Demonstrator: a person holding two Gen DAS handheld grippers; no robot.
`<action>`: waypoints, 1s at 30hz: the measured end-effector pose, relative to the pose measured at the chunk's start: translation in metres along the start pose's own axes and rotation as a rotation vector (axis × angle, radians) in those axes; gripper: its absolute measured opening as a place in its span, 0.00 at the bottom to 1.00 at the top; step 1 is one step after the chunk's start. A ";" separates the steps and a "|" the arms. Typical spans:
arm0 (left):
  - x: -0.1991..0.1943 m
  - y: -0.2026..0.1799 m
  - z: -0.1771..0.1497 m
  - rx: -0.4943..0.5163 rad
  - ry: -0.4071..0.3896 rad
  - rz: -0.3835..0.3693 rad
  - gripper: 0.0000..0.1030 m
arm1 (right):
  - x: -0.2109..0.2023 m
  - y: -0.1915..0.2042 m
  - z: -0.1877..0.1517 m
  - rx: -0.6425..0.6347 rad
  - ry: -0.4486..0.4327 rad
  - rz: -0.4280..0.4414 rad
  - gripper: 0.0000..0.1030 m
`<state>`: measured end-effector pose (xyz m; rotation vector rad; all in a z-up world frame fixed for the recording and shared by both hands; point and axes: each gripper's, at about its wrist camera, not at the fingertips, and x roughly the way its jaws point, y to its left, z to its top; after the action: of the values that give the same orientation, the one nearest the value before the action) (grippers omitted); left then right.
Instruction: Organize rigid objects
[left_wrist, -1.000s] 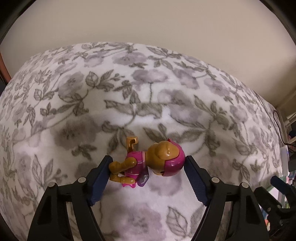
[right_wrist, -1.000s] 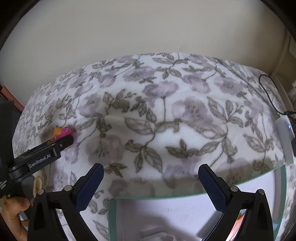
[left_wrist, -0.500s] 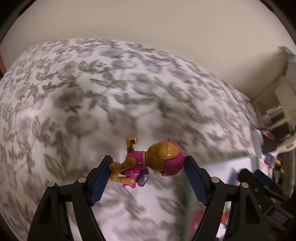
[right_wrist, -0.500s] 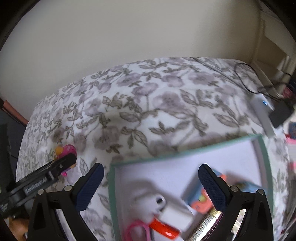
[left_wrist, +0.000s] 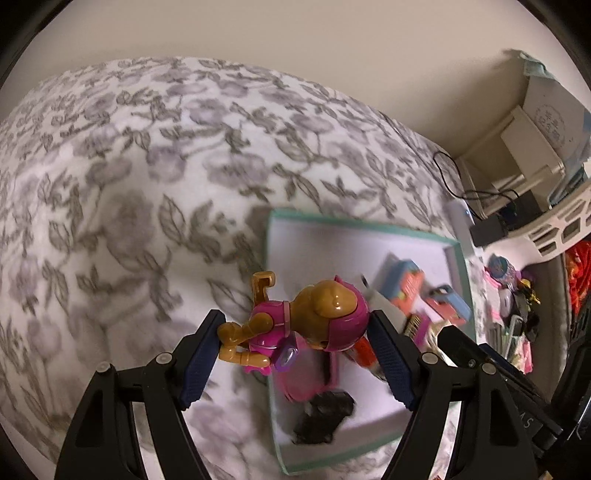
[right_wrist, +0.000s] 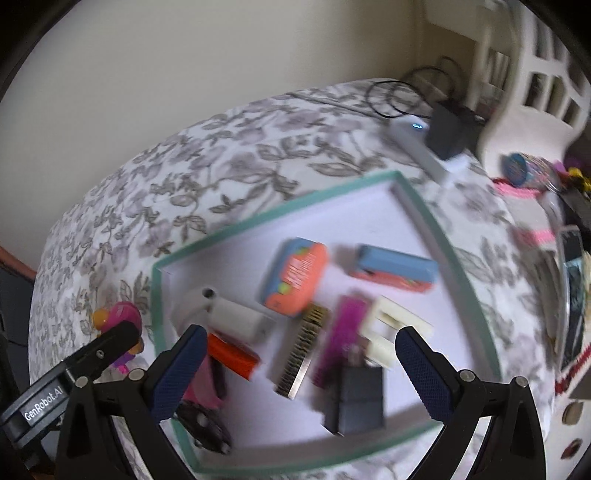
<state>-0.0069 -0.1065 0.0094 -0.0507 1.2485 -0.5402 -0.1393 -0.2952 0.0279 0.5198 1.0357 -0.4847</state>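
My left gripper (left_wrist: 295, 328) is shut on a toy dog figure (left_wrist: 306, 319) in brown and magenta, held above the flowered bedspread at the left rim of a shallow tray with a teal rim (left_wrist: 354, 223). In the right wrist view the toy (right_wrist: 120, 319) shows at the left, beside the tray (right_wrist: 288, 203). My right gripper (right_wrist: 299, 363) is open and empty above the tray's near half. The tray holds several small things: an orange case (right_wrist: 295, 277), a blue and red case (right_wrist: 395, 267), a comb (right_wrist: 303, 350), a purple piece (right_wrist: 341, 339), a dark block (right_wrist: 356, 400).
The flowered bedspread (left_wrist: 129, 166) covers the bed. A white power strip with a black adapter (right_wrist: 447, 129) and cables lies at the far right edge. A white slatted basket (right_wrist: 528, 85) and assorted clutter (right_wrist: 546, 192) stand to the right. A plain wall lies behind.
Both grippers have swung right and the tray has come into full view under them. The left gripper carried the toy dog from open bedspread to the tray's left rim.
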 end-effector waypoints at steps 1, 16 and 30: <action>0.001 -0.003 -0.004 0.002 0.005 -0.003 0.77 | -0.002 -0.004 -0.003 0.005 -0.001 -0.001 1.00; 0.001 -0.012 -0.036 0.046 0.027 -0.012 0.77 | -0.020 -0.023 -0.032 0.022 -0.008 -0.002 0.99; -0.053 0.066 -0.039 -0.043 -0.095 0.147 0.85 | -0.024 0.025 -0.051 -0.076 -0.030 0.034 0.99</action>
<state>-0.0296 -0.0169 0.0220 -0.0206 1.1605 -0.3796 -0.1689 -0.2410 0.0322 0.4610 1.0110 -0.4200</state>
